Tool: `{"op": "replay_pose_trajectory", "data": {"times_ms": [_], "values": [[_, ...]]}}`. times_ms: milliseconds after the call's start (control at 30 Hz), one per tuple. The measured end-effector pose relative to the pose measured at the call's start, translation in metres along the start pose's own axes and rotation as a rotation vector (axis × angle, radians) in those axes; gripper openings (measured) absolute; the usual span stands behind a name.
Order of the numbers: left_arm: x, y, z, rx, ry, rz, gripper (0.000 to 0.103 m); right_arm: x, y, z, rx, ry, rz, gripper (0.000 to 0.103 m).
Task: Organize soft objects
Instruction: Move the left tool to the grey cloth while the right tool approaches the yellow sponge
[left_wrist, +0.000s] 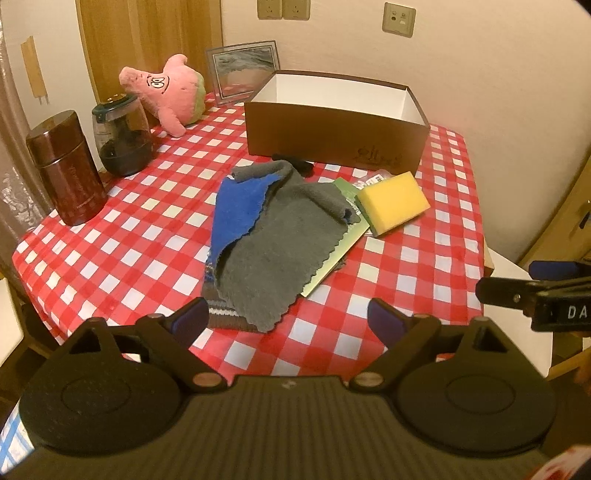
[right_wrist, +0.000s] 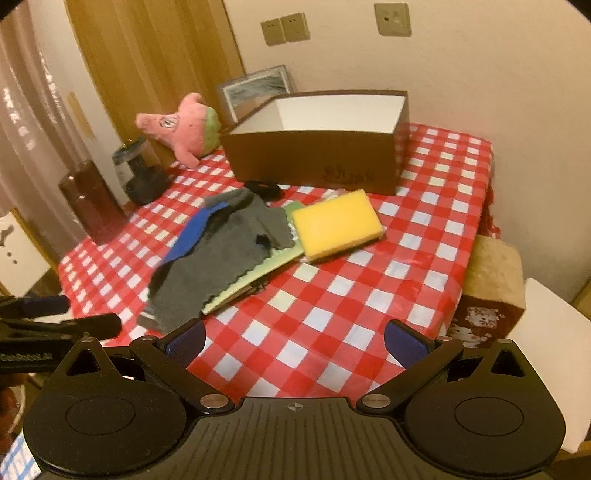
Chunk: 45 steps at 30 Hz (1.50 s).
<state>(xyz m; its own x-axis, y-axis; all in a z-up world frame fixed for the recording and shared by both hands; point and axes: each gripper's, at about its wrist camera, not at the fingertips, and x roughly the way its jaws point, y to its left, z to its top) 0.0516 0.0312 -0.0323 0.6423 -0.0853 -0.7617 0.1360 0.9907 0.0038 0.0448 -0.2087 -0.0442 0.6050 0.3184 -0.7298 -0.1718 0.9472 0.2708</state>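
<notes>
- Table (left_wrist: 436, 258) under a red-and-white checked cloth fills most of the room in front of me, pushed against a pale wall.
- Brown box (left_wrist: 332, 129), open-topped with a white inside, stands at the far middle of the table; nothing shows inside it from here.
- Grey cloth (left_wrist: 280, 236) lies rumpled in the centre, draped over a blue cloth (left_wrist: 236, 214) and a striped knit piece (left_wrist: 221, 314) at the near edge, with a green card (left_wrist: 332, 266) poking out beneath.
- Pink plush toy (left_wrist: 166, 92) leans at the far left corner, just beside a glass jar (left_wrist: 123, 136) and a dark brown canister (left_wrist: 64, 166).
- Yellow sponge (left_wrist: 393, 201) rests on the green card, right of the cloths and near the box's front.
- Left gripper (left_wrist: 288, 317) hovers above the near end of the cloths, fingers spread wide, pinching nothing.
- Right gripper (right_wrist: 295, 341) hangs over bare tablecloth, fingers likewise spread and empty.
</notes>
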Motion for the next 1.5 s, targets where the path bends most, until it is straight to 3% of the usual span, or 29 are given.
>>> {"op": "replay_pose_trajectory", "data": {"times_ms": [200,400,567,800,1300,1500], "values": [[0.011,0.007,0.002,0.000,0.007,-0.003,0.088,0.006,-0.004,0.001,0.093,-0.036,0.005,0.102],[0.021,0.010,0.007,-0.017,0.014,-0.002,0.087,0.013,0.000,0.009,0.020,-0.043,-0.008,0.102],[0.031,0.009,0.014,-0.033,0.012,0.015,0.087,0.024,-0.010,0.023,0.068,-0.037,0.038,0.102],[0.055,0.003,0.028,-0.060,0.030,0.035,0.087,0.055,-0.022,0.044,-0.039,-0.006,0.022,0.102],[0.118,-0.012,0.053,-0.101,0.099,0.083,0.087,0.144,-0.059,0.076,-0.084,0.128,0.062,0.102],[0.142,-0.008,0.059,-0.120,0.132,0.108,0.087,0.189,-0.059,0.079,-0.101,0.182,0.045,0.086]]}}
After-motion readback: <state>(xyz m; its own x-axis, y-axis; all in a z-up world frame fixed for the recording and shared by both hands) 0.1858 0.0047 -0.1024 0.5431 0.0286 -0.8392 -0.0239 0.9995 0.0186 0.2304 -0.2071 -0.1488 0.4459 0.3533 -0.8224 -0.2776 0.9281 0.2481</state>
